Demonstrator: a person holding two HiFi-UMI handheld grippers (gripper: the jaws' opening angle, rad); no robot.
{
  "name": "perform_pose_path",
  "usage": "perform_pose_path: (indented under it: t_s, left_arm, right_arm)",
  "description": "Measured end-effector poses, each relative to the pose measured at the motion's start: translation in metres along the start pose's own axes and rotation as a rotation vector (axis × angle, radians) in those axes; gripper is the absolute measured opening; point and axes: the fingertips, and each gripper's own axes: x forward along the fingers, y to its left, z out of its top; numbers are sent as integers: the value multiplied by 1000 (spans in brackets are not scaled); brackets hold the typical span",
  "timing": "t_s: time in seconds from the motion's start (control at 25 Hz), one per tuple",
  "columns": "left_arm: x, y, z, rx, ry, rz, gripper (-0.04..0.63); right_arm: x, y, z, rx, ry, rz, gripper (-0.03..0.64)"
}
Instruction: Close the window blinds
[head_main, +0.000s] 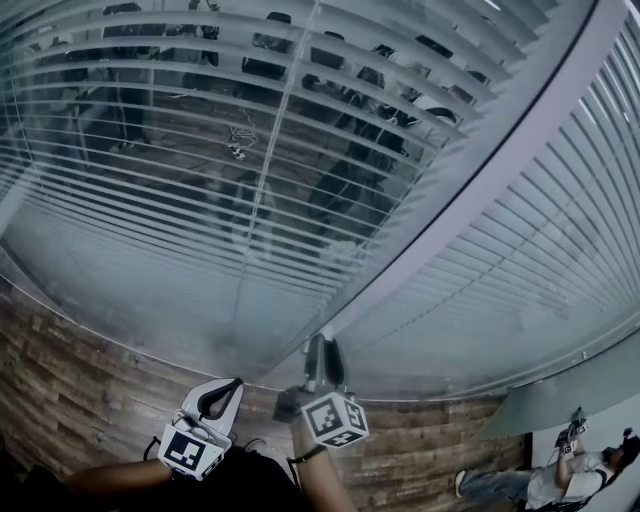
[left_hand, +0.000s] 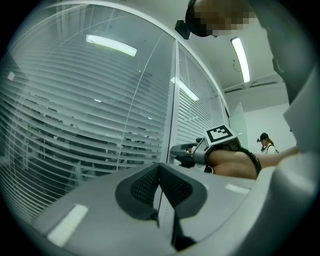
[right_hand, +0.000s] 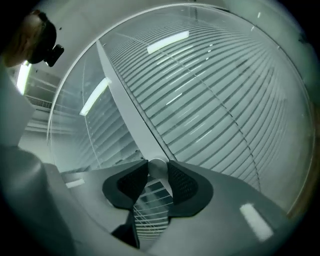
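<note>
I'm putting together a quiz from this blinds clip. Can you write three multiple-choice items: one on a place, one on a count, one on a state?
1. Where is the knob?
A. On the floor
B. On the frame between the two panes
C. On the ceiling

2. How many grippers touch the knob?
A. None
B. One
C. Two

3. The left gripper is:
A. shut and empty
B. wide open
C. shut on a cord

Answers:
1. B, the frame runs straight down to the knob.
2. B, only the right gripper clamps it.
3. A, its jaws meet with nothing between them.
</note>
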Motion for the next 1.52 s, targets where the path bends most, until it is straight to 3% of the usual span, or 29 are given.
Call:
perform_pose_path:
  t_s: [0.04, 0.08, 0.2, 0.24, 0.28, 0.36, 0.44, 0.52, 0.76, 0.84, 0.92, 1.08, 1.2, 1.32, 1.52]
  left_arm:
    - [0, 0, 4, -4, 0, 2, 2]
    - [-3, 0, 9, -5, -2, 3, 2]
    - [-19, -2, 20, 0, -10, -5, 2]
    - [-22, -2, 21, -3, -11, -6, 2]
    - [-21, -2, 22, -6, -12, -7, 2]
    - [-18, -1, 20, -10, -6, -7, 2]
    - [-21, 1, 18, -7, -3, -5, 2]
    - [-24, 1, 19, -8, -7, -3, 2]
    - [-14, -5, 32, -25, -5, 18, 2]
    - [-13, -7, 31, -22, -4, 13, 2]
    - [-13, -9, 30, -15, -5, 4, 2]
    - [-12, -9, 26, -23, -1, 8, 2]
    - [-8, -12, 20, -33, 8, 5, 2]
    - [-10, -16, 22, -33, 9, -2, 2]
    - [-10, -13, 17, -46, 13, 7, 2]
  right_arm:
    - [0, 3, 3, -64, 17, -4, 130]
    - [-1, 9, 6, -197, 38, -18, 132]
    - [-15, 37, 14, -736, 58, -68, 163]
    - [-17, 44, 14, -870, 64, -77, 163]
    - [-15, 46, 13, -963, 80, -85, 163]
    - [-6, 43, 8, -1053, 118, -103, 169]
    - [-5, 42, 4, -1062, 120, -114, 132]
    - [-6, 43, 6, -978, 95, -109, 129]
    - [-4, 29, 27, -288, 10, -37, 127]
    - [-5, 27, 28, -186, 7, -25, 129]
    - [-7, 28, 29, -301, 23, -42, 133]
    - [-13, 35, 27, -838, 59, -88, 177]
    - [-8, 37, 15, -1117, 110, -94, 180]
    - [-3, 38, 15, -1166, 127, -119, 150]
    - [2, 28, 13, -1022, 112, -124, 130]
